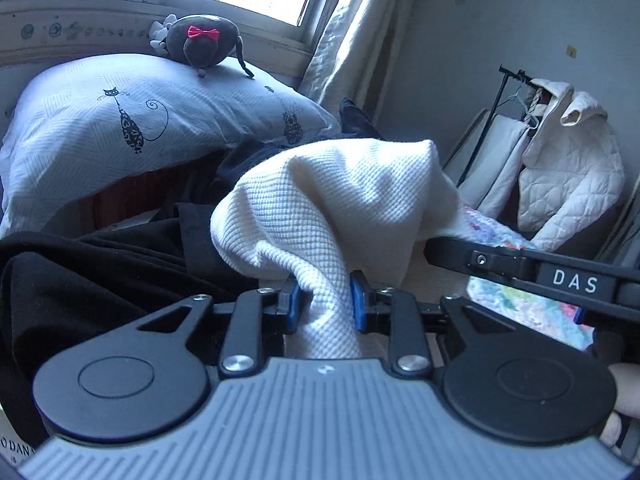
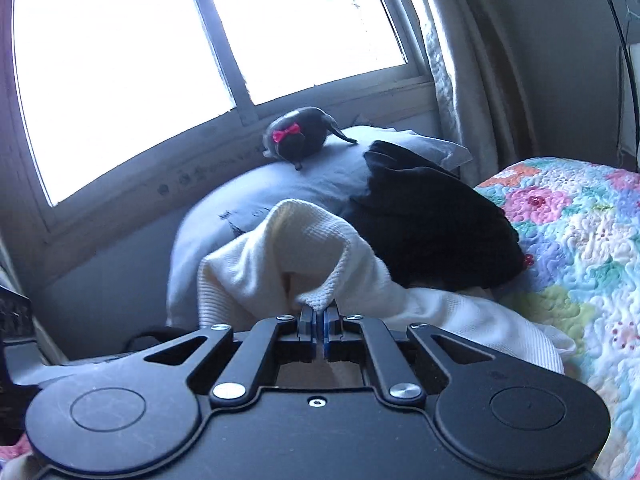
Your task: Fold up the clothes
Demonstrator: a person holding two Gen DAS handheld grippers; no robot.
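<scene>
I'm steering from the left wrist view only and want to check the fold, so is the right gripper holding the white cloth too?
Observer: Yes. The right gripper is shut on a thin edge of the white cloth.
Operator: And what's under the cloth on that side?
Observer: It trails onto a flowered quilt covering the bed.
Operator: Where's the black garment from there?
Observer: The black garment is heaped behind the cloth, against the pillow.
</scene>
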